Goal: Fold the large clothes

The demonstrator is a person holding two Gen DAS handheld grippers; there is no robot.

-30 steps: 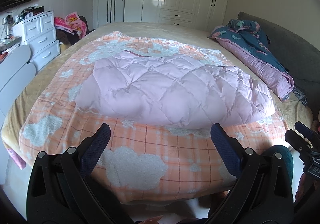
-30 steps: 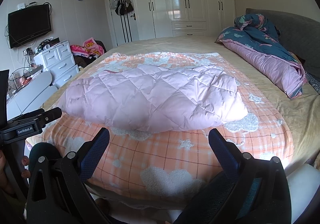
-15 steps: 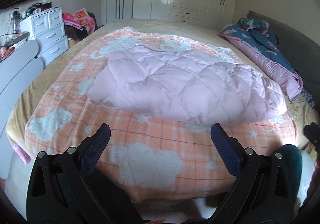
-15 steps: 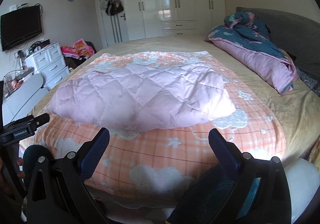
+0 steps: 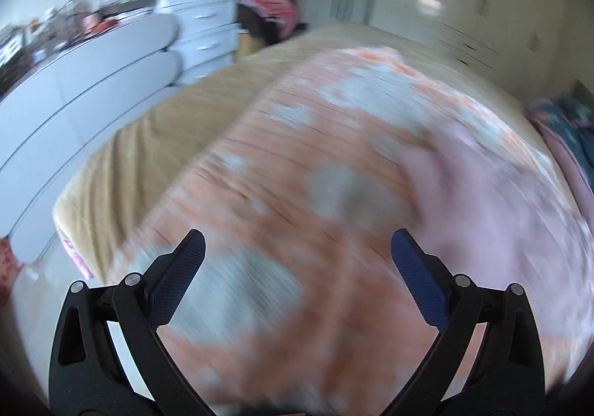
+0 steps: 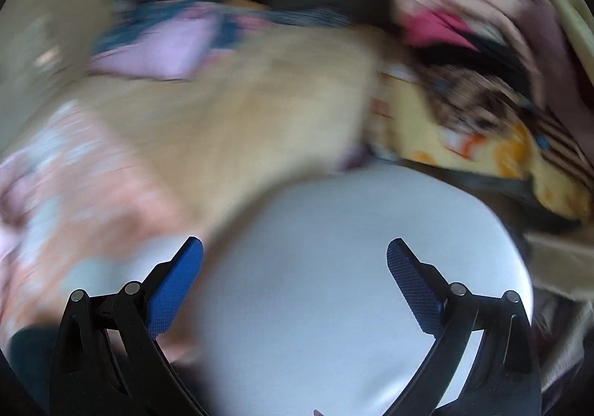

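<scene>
A: Where's your pink quilted jacket [image 5: 493,193]?
B: Lying unfolded on the orange blanket [image 5: 297,163], but your views have swung away, blurred; the right one now faces a clothes pile [image 6: 482,55].
A: Tools?
B: Left tool [image 5: 297,249] and right tool [image 6: 295,249] gape wide, holding nothing; probably you're fetching another garment.

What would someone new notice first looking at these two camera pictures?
Motion blur smears both views. In the left wrist view, the orange blanket with pale cloud patches fills the middle, between the open left tongs. In the right wrist view, the open right tongs frame a pale rounded surface, bright heaped clothes upper right.
</scene>
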